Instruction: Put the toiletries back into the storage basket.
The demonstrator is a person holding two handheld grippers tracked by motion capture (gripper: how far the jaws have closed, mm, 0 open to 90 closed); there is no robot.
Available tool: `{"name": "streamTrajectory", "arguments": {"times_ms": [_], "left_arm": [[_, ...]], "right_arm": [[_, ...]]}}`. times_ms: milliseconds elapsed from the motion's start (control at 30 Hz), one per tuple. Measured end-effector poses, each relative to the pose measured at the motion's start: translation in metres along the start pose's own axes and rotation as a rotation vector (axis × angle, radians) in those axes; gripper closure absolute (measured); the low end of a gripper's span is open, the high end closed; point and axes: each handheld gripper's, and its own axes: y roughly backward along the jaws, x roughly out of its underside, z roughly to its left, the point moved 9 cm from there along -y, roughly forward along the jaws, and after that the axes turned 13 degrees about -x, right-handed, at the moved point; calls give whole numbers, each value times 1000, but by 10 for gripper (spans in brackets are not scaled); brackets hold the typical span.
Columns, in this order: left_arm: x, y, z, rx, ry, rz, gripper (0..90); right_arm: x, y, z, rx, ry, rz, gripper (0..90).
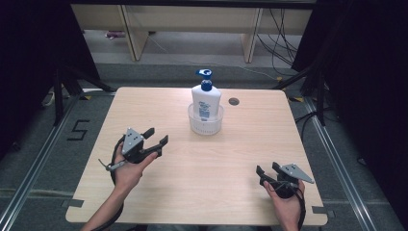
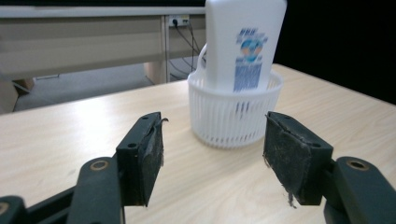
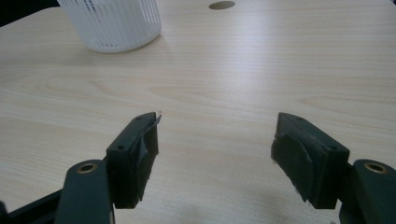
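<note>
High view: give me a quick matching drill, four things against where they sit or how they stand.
Things:
1. pump bottle
2. white basket
3. left hand-held gripper
4. cable hole

Places or states:
A. in the table top, to the right of the basket
B. open, above the table's near left part
C. upright inside the basket
D. on the table's far middle, holding the bottle

Pairs: 1-C, 2-D, 3-B, 4-A

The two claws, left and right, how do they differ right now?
The left claw sits farther up the table, aimed at the white basket holding the pump bottle; the right claw sits near the front edge, pointing left, farther from the basket. The left one is raised; the right one sits lower. Both are open and empty.
</note>
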Motion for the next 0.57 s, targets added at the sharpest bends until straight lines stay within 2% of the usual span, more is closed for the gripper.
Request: {"name": "streamTrajectory", "arguments": {"times_ms": [67,100,133,167,233,300,333,467,567], "left_arm": [[6,1,2,-8,-1,8,372],[16,4,5,-12,-3,20,373],[16,4,5,-12,-3,20,373],[27,6,7,-19,7,27,375],[37,9,9,-27,12,33,378],[44,11,10,-23,21,35,379],[48,13,11,-30,15,48,379],[54,14,14,-37,30,40,381],[56,16,16,-53,25,38,381]], "right_arm": [[0,0,0,1,-1,6,316],[1,1,0,9,0,16,317],[1,1,0,9,0,16,317],[0,1,-1,13,23,12,316],[1,1,-1,18,21,21,316],[0,0,-2,20,30,5,316],[1,1,-2,17,28,23,316],[2,1,-3,37,19,29,316],[0,1,-3,17,33,11,315]]}}
